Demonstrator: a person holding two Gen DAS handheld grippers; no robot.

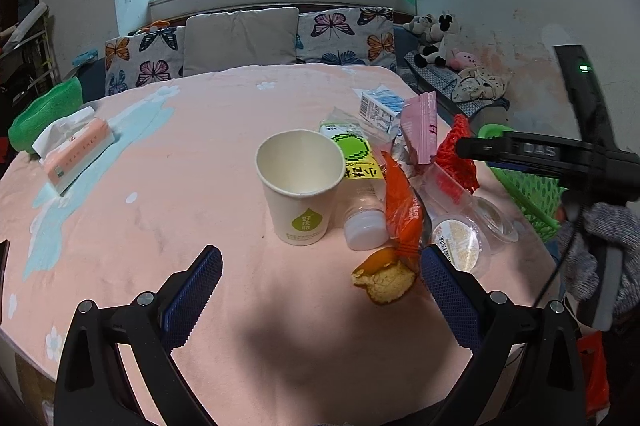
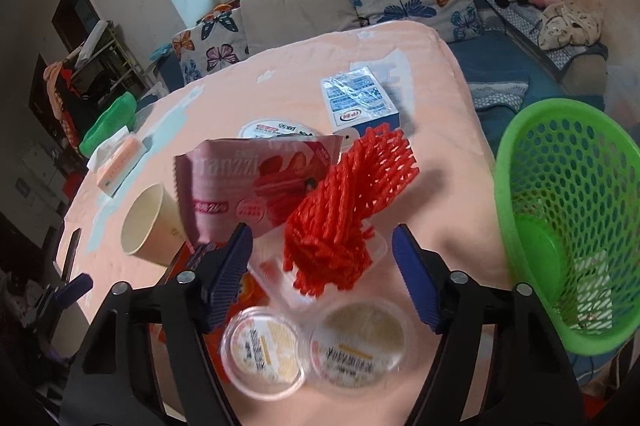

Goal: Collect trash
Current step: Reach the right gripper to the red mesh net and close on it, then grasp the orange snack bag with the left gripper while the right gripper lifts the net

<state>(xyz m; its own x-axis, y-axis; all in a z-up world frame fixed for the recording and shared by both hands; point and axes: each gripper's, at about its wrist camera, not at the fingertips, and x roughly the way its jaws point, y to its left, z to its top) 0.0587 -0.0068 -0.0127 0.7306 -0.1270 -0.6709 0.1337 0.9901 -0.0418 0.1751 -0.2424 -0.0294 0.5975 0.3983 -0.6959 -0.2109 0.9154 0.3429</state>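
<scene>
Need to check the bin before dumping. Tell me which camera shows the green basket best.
The right wrist view: the green basket shows nearly whole, open mouth and mesh inside visible. The left wrist view catches only part of it, hidden behind the right tongs.

We see a peach-pink tablecloth [image 1: 160,185] with pale blue and white flowers, a cream paper cup [image 1: 298,185] with a green drop logo, and a bright red foam net [image 2: 348,201]. The perforated basket [image 2: 568,209] is vivid green, the snack wrapper [image 2: 248,185] pink, and the cushions [image 1: 344,33] butterfly-printed.
</scene>
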